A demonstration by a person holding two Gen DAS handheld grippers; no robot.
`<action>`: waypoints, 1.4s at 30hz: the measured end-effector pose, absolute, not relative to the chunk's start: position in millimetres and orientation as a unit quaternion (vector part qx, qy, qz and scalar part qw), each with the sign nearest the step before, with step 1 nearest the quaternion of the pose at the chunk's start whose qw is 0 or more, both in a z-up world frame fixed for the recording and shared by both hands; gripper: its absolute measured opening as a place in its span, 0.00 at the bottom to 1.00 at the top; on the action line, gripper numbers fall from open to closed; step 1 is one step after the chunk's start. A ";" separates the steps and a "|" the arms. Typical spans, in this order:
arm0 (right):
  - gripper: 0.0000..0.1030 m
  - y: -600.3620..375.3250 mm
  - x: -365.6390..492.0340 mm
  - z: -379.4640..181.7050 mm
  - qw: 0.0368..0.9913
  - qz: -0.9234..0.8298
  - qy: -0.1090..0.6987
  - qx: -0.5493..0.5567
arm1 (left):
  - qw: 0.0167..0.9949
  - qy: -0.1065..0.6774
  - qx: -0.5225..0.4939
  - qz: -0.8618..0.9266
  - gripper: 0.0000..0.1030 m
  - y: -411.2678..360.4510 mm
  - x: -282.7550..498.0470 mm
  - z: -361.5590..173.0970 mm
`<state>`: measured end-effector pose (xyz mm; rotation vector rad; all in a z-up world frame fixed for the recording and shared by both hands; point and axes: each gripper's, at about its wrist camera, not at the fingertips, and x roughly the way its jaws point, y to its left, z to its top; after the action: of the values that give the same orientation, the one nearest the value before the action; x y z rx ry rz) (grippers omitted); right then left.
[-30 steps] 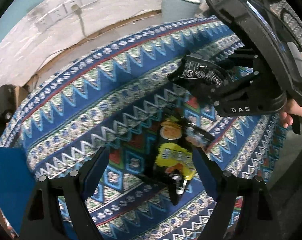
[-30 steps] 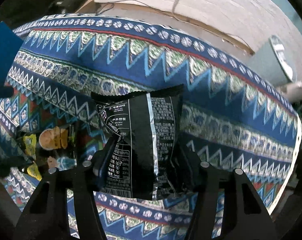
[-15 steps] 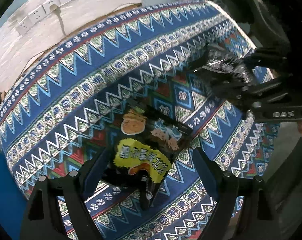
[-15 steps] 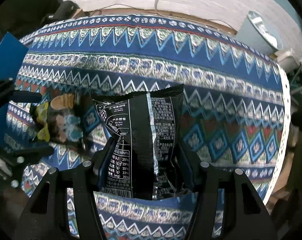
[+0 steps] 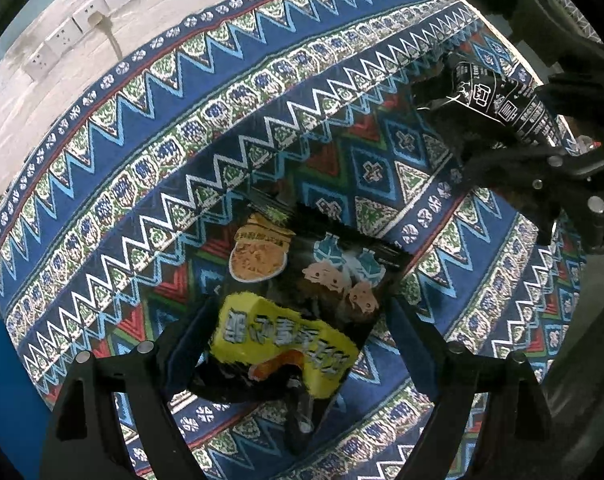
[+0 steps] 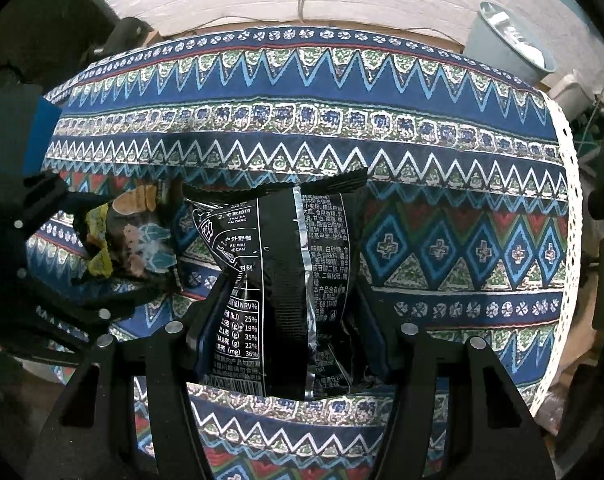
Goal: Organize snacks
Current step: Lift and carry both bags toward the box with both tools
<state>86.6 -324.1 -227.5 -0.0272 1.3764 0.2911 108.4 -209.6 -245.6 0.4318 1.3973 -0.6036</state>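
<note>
A black snack bag with a yellow label (image 5: 293,300) lies face up on the patterned tablecloth (image 5: 181,140). My left gripper (image 5: 299,320) points straight down over it, open, one finger on each side of the bag. In the right wrist view that bag (image 6: 133,232) and the left gripper (image 6: 121,240) sit at the left. My right gripper (image 6: 289,312) is shut on a second black bag (image 6: 281,248), back side showing white print and a silver seam, held above the cloth. From the left wrist view, the right gripper (image 5: 514,120) and its bag (image 5: 490,96) hang at the upper right.
The cloth (image 6: 342,92) covers a table whose white-trimmed edge (image 6: 566,200) runs down the right. A grey bin (image 6: 506,40) stands on the floor beyond. Wall sockets (image 5: 81,24) line the pale wall. A blue box (image 5: 1,380) sits at the table's left end.
My left gripper has come down over the yellow-label bag, which now fills the gap between its fingers. My right gripper has carried the black bag sideways, away from the left one.
</note>
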 end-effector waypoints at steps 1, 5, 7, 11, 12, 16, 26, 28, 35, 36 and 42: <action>0.57 -323.2 89.1 -227.9 0.763 0.134 0.633 -0.012 | 0.704 0.627 0.194 -0.271 0.85 -209.3 108.8 -246.6; 0.57 -320.4 92.4 -227.6 0.764 0.134 0.631 -0.013 | 0.715 0.619 0.183 -0.268 0.83 -209.3 108.5 -245.6; 0.57 -319.1 94.3 -228.0 0.764 0.135 0.631 -0.013 | 0.723 0.609 0.194 -0.261 0.69 -208.9 103.3 -244.9; 0.57 -315.3 95.6 -227.4 0.764 0.137 0.630 -0.015 | 0.730 0.604 0.195 -0.254 0.62 -201.5 102.4 -242.3; 0.57 -314.3 95.7 -227.1 0.765 0.138 0.629 -0.017 | 0.731 0.606 0.190 -0.250 0.61 -200.1 103.2 -241.1; 0.57 -309.6 95.5 -223.2 0.769 0.138 0.624 -0.019 | 0.740 0.604 0.190 -0.227 0.60 -191.7 105.4 -235.7; 0.57 -305.9 94.7 -206.4 0.782 0.140 0.607 -0.026 | 0.772 0.585 0.151 -0.198 0.60 -150.5 99.3 -194.0; 0.57 -302.9 94.4 -200.9 0.785 0.143 0.602 -0.027 | 0.781 0.577 0.149 -0.188 0.60 -143.6 98.9 -182.6; 0.57 -290.1 92.6 -180.7 0.794 0.155 0.587 -0.033 | 0.801 0.561 0.130 -0.164 0.60 -129.4 90.2 -142.0; 0.57 -285.8 92.5 -178.1 0.796 0.157 0.584 -0.035 | 0.803 0.558 0.130 -0.161 0.60 -127.8 89.2 -138.0; 0.57 -267.1 91.2 -157.4 0.806 0.171 0.565 -0.044 | 0.823 0.534 0.133 -0.143 0.60 -114.1 80.0 -114.0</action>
<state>91.2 -267.1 -157.4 -0.0944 1.2105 0.3655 80.0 -114.1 -114.0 0.2833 1.1358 -0.3050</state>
